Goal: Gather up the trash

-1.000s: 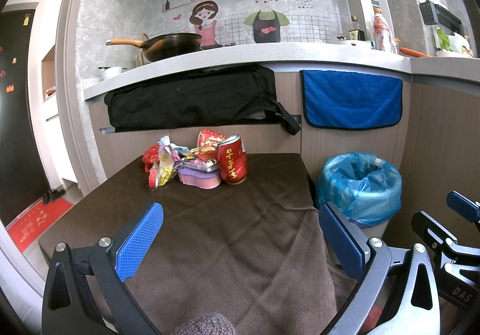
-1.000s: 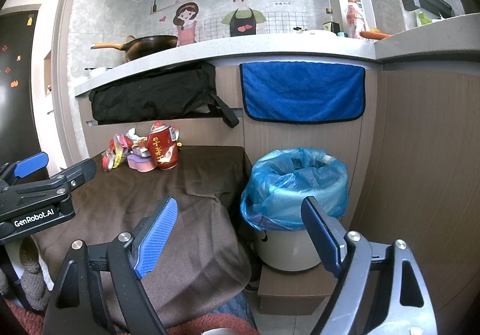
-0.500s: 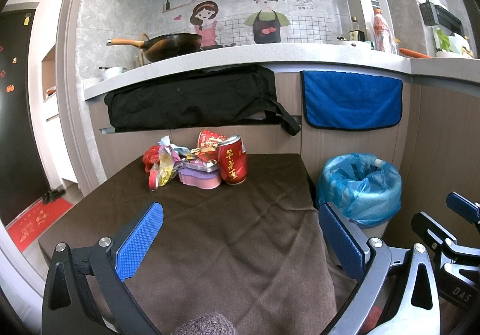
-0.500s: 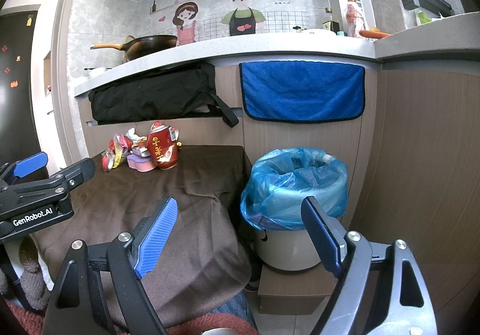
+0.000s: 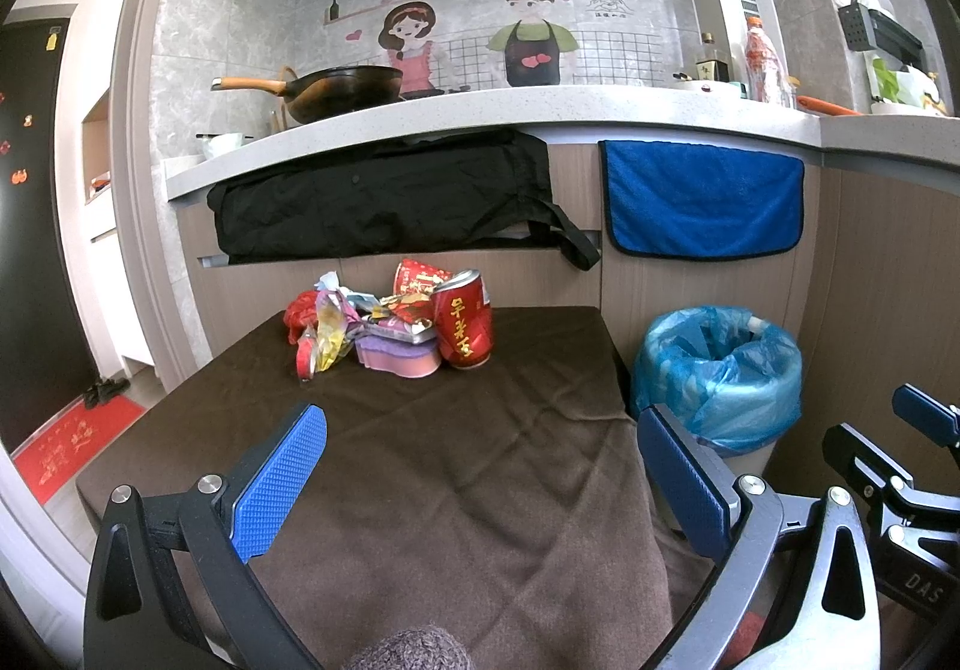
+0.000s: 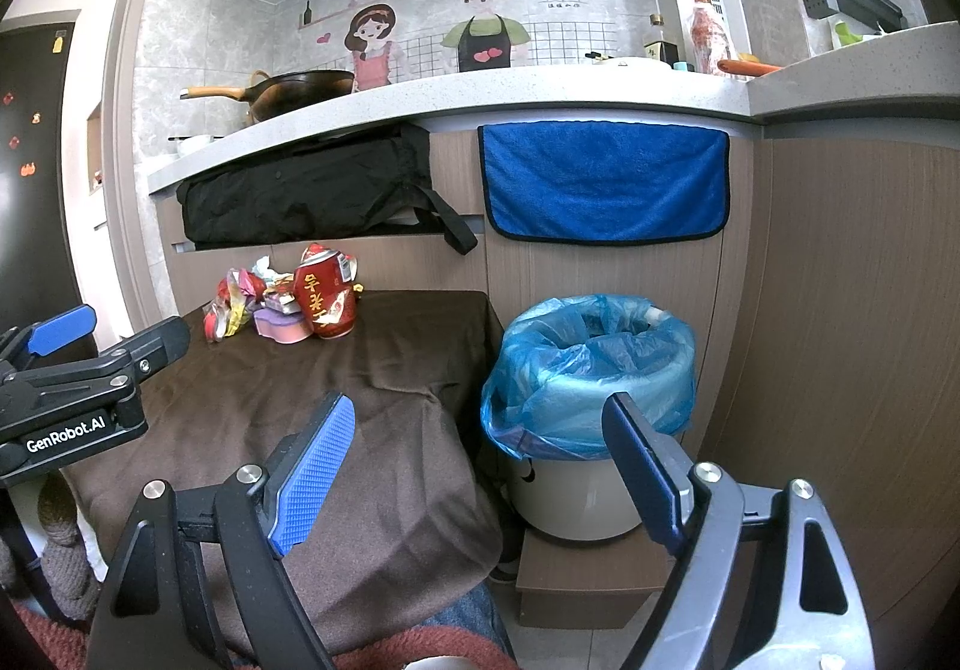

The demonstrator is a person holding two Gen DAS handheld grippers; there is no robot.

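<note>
A pile of trash sits at the far end of a brown-covered table [image 5: 456,478]: a red drink can [image 5: 463,320], a pink and purple sponge [image 5: 396,358], crumpled wrappers [image 5: 324,328] and a red cup [image 5: 415,280]. The can also shows in the right wrist view [image 6: 324,301]. A white bin with a blue bag [image 5: 717,370] stands right of the table, also in the right wrist view [image 6: 591,370]. My left gripper [image 5: 480,481] is open and empty over the near table. My right gripper [image 6: 480,478] is open and empty, near the bin.
A kitchen counter [image 5: 540,105] runs behind the table with a wok [image 5: 342,90] and bottles on it. A black bag [image 5: 384,196] and a blue towel [image 5: 702,199] hang below it. The bin stands on a low wooden box [image 6: 588,580].
</note>
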